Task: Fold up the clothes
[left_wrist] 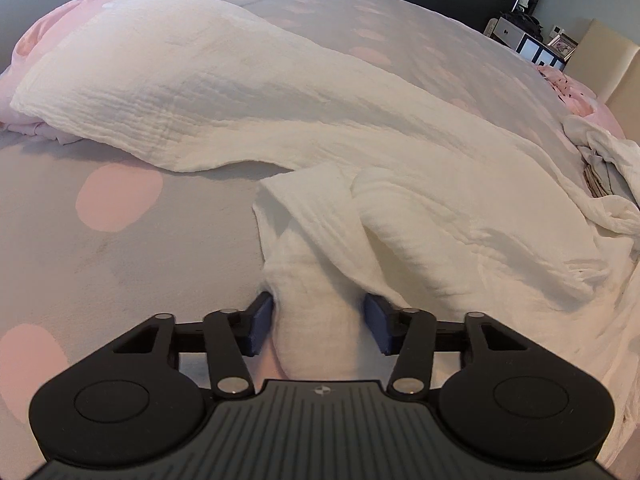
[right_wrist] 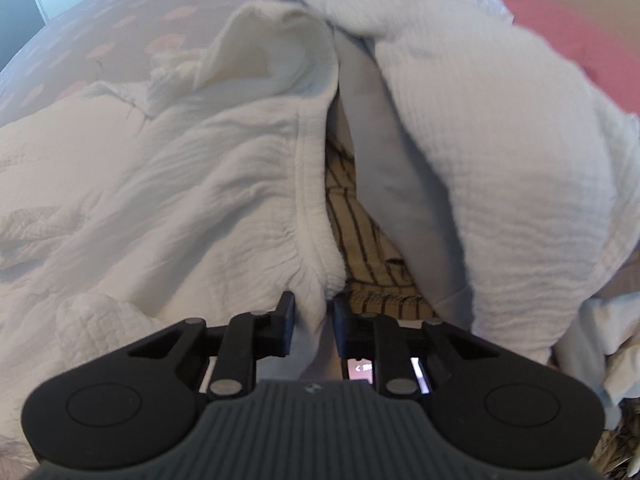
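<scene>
White crinkly muslin garment (left_wrist: 280, 92) is sprawled across the grey spotted bedspread (left_wrist: 120, 264), and you've got your left gripper (left_wrist: 318, 326) pinching one bunched end while your right gripper (right_wrist: 314, 320) nips its seamed edge (right_wrist: 308, 184). Keep both pinches firm and pull the 2 ends apart evenly so the cloth goes taut before you lay it flat, and watch you don't snag the striped piece (right_wrist: 360, 232) underneath.

We looked low along each gripper's fingers (left_wrist: 262, 320), close over the bed (left_wrist: 120, 260); both views shared the white garment (right_wrist: 200, 184).
</scene>
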`<state>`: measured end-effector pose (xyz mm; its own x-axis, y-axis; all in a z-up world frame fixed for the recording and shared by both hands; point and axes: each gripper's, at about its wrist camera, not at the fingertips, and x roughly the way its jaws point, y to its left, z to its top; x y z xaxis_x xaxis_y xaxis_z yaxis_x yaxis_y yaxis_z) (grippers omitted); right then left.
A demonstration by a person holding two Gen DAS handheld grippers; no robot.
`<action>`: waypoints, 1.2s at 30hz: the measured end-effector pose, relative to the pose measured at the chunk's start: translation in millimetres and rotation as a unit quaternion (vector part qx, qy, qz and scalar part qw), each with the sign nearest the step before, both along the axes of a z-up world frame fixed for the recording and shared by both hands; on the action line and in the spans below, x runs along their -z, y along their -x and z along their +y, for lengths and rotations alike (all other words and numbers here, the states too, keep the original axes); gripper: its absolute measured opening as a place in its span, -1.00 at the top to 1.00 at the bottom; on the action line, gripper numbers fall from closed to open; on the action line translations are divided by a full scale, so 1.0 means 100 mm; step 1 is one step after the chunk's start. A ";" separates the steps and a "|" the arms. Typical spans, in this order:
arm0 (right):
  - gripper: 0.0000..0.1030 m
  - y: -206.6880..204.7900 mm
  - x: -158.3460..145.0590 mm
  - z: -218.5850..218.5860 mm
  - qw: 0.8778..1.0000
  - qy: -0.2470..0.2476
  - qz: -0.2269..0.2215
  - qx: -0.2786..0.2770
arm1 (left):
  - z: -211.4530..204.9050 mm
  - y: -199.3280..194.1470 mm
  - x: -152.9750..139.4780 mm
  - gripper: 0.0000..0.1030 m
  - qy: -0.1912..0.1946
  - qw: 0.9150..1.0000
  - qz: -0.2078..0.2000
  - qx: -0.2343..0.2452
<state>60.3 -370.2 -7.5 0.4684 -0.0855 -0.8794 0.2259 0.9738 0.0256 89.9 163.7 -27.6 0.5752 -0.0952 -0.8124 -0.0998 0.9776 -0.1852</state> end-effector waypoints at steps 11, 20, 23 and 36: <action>0.88 0.27 -0.46 -0.19 0.996 0.063 -0.063 0.026 | -0.20 0.66 -0.72 0.76 0.016 0.996 -0.086 0.006; 0.58 0.31 -0.54 -0.31 0.993 0.072 -0.075 0.047 | -1.19 1.40 -0.88 0.77 -0.055 0.969 -0.160 0.181; 0.28 0.38 -0.64 -0.18 0.990 0.096 -0.097 0.034 | -1.57 1.53 -0.75 0.78 -0.058 0.957 -0.162 0.232; 0.12 0.71 -0.59 0.55 0.989 0.024 -0.097 -0.110 | -2.33 1.72 -0.19 0.29 -0.059 0.929 -0.090 0.355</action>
